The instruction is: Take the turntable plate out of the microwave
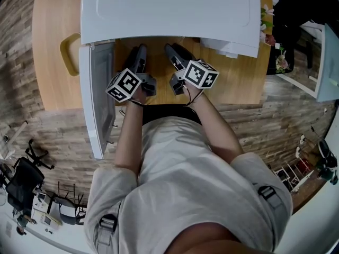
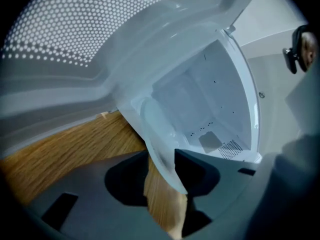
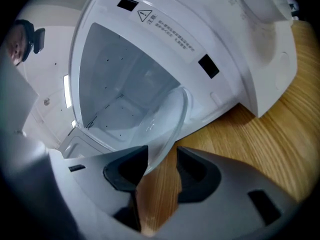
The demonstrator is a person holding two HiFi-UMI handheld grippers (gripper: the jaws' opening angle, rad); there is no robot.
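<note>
The clear glass turntable plate sits in front of the white microwave, over the wooden table. Its rim reaches between the jaws of both grippers. My left gripper is open: the rim lies near one jaw and bare wood shows beside the other. My right gripper is open too, with the rim close to its left jaw and a gap to the right one. The empty white cavity lies behind the plate. The head view hardly shows the glass.
The microwave door stands swung open at the left, close beside my left gripper. A yellow loop-shaped thing lies on the table's left. White paper and flowers sit at the right. Plank floor surrounds the table.
</note>
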